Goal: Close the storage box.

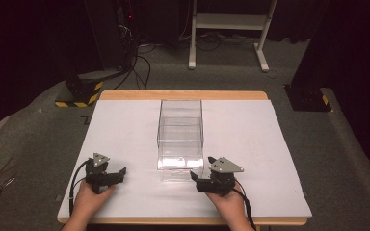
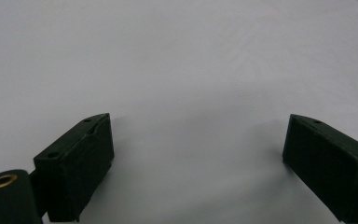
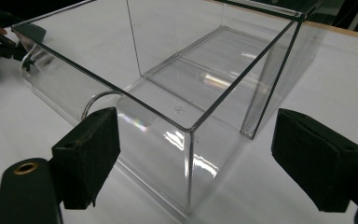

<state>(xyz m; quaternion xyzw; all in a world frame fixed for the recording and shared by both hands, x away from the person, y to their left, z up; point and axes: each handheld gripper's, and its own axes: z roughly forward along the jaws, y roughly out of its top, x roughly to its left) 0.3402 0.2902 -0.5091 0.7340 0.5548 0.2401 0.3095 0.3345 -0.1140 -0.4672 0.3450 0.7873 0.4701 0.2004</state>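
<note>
Clear acrylic box (image 1: 180,139) sits mid-tabletop (image 1: 125,134); right tongs (image 3: 196,154) gape at its near corner, left tongs (image 2: 198,158) gape well left.

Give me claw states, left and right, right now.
Left claw: open, jaws wide apart, nothing between them, over the white table.
Right claw: open, holding nothing, a corner of the clear box in front of its jaws.

Clear plastic box (image 1: 180,139), open-topped, upright, mid-table, empty
</note>
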